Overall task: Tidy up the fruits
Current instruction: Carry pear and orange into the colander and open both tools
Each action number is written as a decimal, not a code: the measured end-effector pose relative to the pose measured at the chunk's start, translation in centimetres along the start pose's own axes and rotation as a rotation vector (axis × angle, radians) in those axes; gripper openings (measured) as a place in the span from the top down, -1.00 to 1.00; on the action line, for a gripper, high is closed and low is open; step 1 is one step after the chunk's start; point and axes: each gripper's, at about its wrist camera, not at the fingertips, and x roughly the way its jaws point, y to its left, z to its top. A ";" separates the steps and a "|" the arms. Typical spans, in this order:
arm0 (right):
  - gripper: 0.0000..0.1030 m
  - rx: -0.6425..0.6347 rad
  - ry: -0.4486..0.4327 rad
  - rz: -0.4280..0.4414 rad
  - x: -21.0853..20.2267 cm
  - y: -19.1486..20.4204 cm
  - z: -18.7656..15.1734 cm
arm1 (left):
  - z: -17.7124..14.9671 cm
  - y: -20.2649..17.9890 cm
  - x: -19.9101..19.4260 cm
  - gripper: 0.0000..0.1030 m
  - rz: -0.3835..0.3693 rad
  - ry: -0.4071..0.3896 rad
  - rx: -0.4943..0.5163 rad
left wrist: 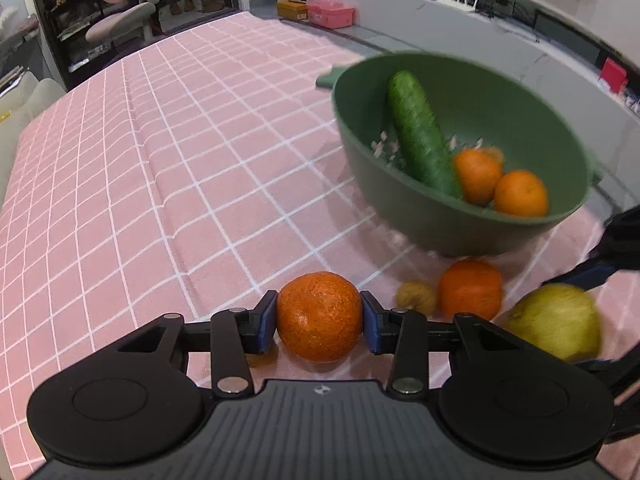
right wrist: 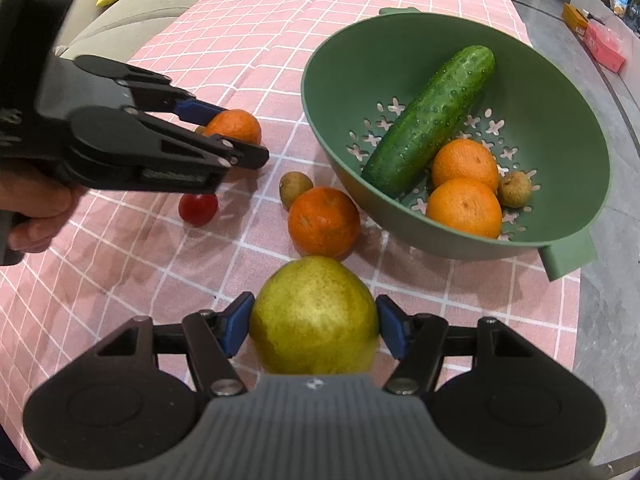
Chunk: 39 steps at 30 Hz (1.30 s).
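My left gripper [left wrist: 319,316] is shut on an orange [left wrist: 319,316], held just above the pink checked cloth; it also shows in the right wrist view [right wrist: 236,128]. My right gripper [right wrist: 314,322] is shut on a yellow-green pear [right wrist: 314,316], also seen in the left wrist view [left wrist: 558,326]. A green colander [right wrist: 576,148] to the right holds a cucumber [right wrist: 430,120], two oranges [right wrist: 464,206] and a small brown fruit [right wrist: 515,189]. On the cloth lie another orange [right wrist: 324,222], a small brown fruit [right wrist: 295,188] and a red tomato [right wrist: 198,209].
The pink checked cloth [left wrist: 140,160] covers the table, open to the left. The grey table edge [right wrist: 600,320] runs on the right past the colander. Pink and yellow boxes [left wrist: 316,12] stand at the far end. A chair [left wrist: 120,20] stands beyond the table.
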 end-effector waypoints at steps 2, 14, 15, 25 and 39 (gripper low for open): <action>-0.21 0.004 0.002 0.001 -0.1 -0.2 0.0 | 0.6 0.0 -1.2 0.07 0.005 -0.013 -0.004; -0.21 0.054 -0.116 0.108 -5.8 -0.8 1.3 | 2.8 -0.1 -10.0 0.07 0.086 -0.078 -0.008; -0.21 0.058 -0.127 0.113 -6.3 -0.8 1.4 | 2.9 -0.4 -10.3 0.07 0.094 -0.082 -0.003; -0.21 0.157 -0.264 0.073 -11.6 -4.8 4.6 | 5.8 -3.8 -10.1 0.07 0.078 -0.094 0.062; -0.21 0.047 -0.252 -0.028 -12.2 -10.2 13.7 | 9.2 -10.7 -2.3 0.07 -0.030 -0.014 -0.019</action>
